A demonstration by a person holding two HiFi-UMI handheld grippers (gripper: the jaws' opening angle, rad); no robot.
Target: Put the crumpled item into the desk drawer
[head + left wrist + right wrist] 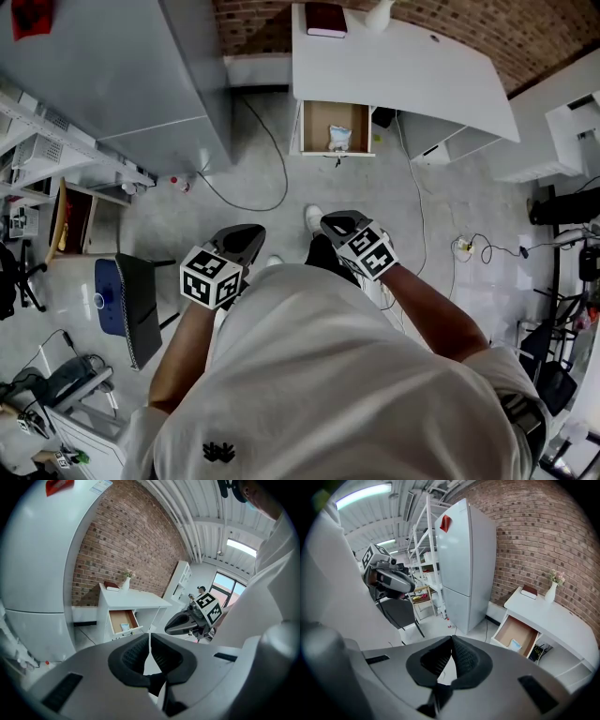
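Note:
A crumpled pale blue and white item (339, 139) lies inside the open wooden drawer (319, 117) of the white desk (403, 70) ahead of me. The item shows too in the left gripper view (124, 626) and the right gripper view (514, 645), resting in the drawer (118, 618) (512, 630). Both grippers hang close to my body, well short of the desk. My left gripper (249, 232) (150, 637) is shut with nothing in it. The right gripper (334, 222) (451, 640) is likewise shut and holds nothing.
A book (325, 19) and a white vase (379, 11) stand on the desk top. A grey fridge (122, 66) is at the left, with a black cable (272, 159) on the floor beside it. A dark chair (127, 305) and shelves stand to my left.

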